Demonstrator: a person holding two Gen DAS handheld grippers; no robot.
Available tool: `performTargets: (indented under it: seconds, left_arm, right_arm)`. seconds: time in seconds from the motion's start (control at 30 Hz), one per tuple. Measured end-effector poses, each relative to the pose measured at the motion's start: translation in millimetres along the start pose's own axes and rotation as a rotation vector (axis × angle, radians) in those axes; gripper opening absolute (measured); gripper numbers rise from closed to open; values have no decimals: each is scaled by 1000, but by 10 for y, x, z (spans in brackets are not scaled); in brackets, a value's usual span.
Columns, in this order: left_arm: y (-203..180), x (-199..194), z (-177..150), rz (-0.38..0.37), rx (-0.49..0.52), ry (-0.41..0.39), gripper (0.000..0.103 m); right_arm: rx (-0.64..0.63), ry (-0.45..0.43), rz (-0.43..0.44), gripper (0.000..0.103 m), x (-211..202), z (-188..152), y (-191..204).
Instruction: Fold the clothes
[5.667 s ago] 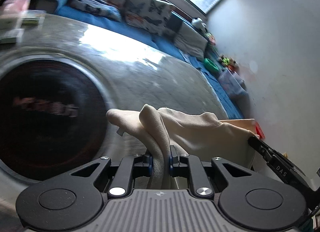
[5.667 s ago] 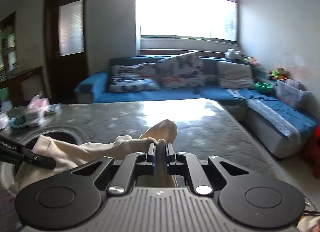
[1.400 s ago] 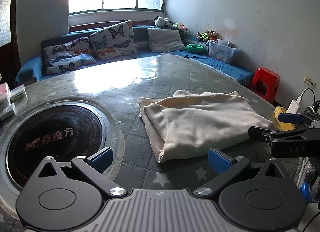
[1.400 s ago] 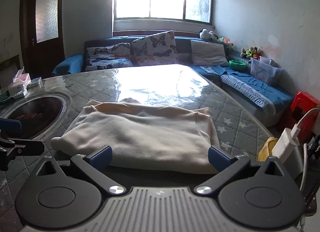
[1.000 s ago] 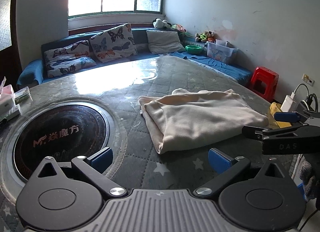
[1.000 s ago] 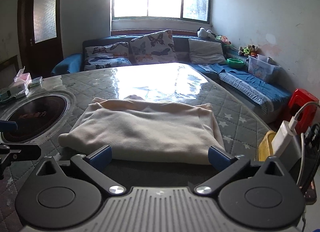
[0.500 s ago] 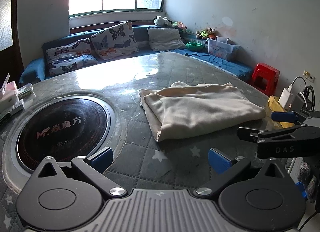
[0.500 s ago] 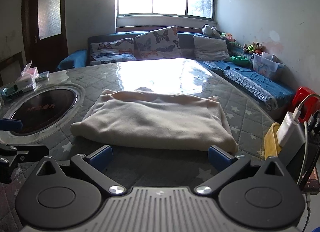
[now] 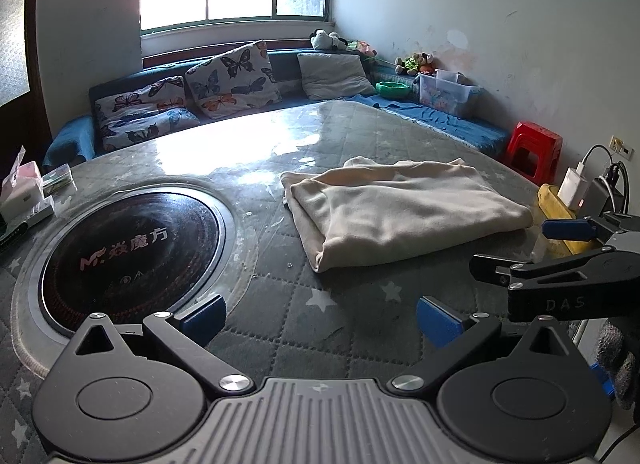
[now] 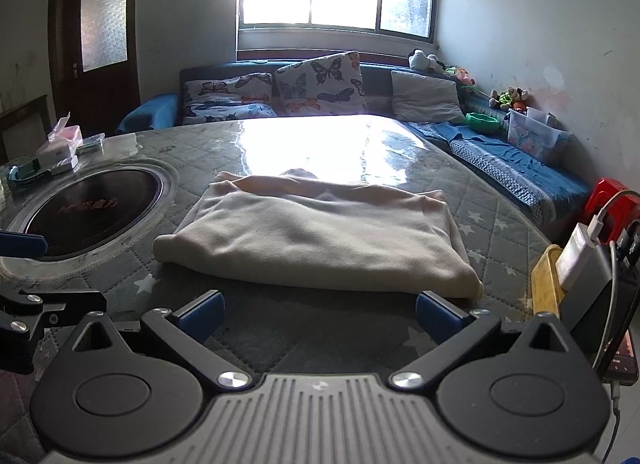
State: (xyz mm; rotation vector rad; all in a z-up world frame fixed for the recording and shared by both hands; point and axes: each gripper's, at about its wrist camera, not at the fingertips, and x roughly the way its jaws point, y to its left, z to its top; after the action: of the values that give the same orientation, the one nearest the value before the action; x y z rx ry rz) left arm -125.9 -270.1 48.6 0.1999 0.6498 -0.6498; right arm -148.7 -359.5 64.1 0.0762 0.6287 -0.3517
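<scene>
Folded cream fleece garment lies flat, frame centre, on grey quilted star-print table. Left gripper and right gripper: fingers spread wide, empty, clear of cloth.

both wrist views low over table, facing sofa, sharing folded garment

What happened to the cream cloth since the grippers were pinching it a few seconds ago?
Both let go. The left gripper and right gripper were each shut on a bunched part of the cream cloth; now both are open and pulled back toward the near edge of the table. The cloth lies folded flat, touched by neither. The round black cooktop set in the table stayed put.
</scene>
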Motion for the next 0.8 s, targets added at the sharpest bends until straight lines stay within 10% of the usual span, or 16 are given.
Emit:
performTargets:
  seconds: [0.8]
  left_arm:
    - [-154, -55, -72, 2, 24, -1, 103]
  right_arm:
    - [4, 8, 1, 103, -59, -78, 25]
